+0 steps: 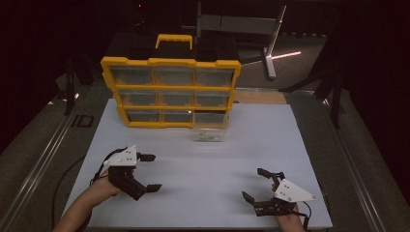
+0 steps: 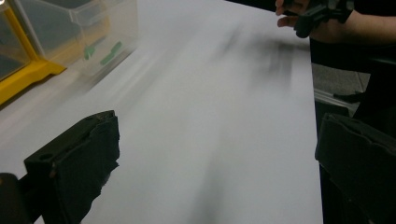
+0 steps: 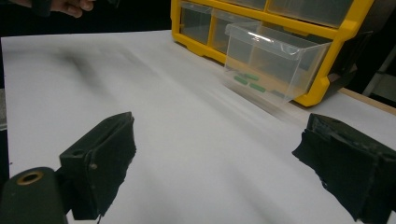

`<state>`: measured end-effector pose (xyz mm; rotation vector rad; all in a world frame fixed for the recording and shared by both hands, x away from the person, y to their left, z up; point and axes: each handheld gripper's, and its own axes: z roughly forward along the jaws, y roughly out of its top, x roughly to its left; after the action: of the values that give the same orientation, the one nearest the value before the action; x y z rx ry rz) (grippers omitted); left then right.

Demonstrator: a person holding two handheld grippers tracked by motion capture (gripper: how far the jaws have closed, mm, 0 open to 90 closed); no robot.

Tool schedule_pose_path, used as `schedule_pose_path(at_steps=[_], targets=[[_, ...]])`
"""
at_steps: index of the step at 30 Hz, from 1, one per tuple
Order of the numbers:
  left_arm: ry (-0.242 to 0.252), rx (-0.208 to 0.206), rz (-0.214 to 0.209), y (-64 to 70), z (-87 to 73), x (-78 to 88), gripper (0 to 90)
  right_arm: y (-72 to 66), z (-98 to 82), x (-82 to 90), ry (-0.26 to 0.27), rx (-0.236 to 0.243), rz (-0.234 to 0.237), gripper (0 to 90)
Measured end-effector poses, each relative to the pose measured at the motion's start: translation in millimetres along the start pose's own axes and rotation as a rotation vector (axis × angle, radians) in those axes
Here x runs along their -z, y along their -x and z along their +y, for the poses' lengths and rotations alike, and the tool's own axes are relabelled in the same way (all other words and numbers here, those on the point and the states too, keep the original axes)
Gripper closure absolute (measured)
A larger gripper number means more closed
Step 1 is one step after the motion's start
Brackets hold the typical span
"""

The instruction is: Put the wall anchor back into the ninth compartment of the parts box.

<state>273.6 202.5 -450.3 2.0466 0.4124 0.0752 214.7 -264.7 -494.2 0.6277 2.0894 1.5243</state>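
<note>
Both grippers, left (image 1: 146,171) and right (image 1: 261,184), fingers wide, should approach the pulled-out drawer (image 1: 209,131) squarely to close it.

Each black gripper (image 1: 151,171) carried a white three-cornered plate dotted with small screws. A black cable trailed from the left one. The jaws wore rough black pads (image 3: 112,158).

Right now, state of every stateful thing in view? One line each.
Left gripper: open, fingers wide apart, holding nothing, over the white table sheet.
Right gripper: open, empty, above the sheet.
Clear plastic drawer: pulled partway out of the bottom right slot, small green pieces inside.
Yellow plastic organizer cabinet: upright, its other drawers pushed in.
</note>
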Motion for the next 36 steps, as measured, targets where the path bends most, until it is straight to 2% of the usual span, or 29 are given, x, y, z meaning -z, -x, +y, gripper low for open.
schedule_pose_path(at_steps=[9,18,23,28,36], targets=[[0.041,0.033,0.015,8.3,-21.4,4.5,0.3,-0.6,-0.1,-0.8,-0.007,0.007,0.0,9.7],[0.049,0.056,0.022,14.5,-40.9,1.3,0.3,-0.7,-0.6,-1.4,-0.009,0.007,0.0,9.7],[0.053,0.061,0.029,14.7,-49.0,-1.2,0.3,-0.7,-0.6,-1.0,-0.011,0.009,-0.001,9.7],[0.086,0.053,0.044,12.4,-54.5,-1.2,0.3,-0.8,-0.5,-0.6,-0.012,0.007,-0.003,9.7],[0.079,0.059,0.087,9.1,-62.8,-8.0,0.3,-0.5,-0.9,-0.7,-0.014,0.004,-0.004,9.7]])
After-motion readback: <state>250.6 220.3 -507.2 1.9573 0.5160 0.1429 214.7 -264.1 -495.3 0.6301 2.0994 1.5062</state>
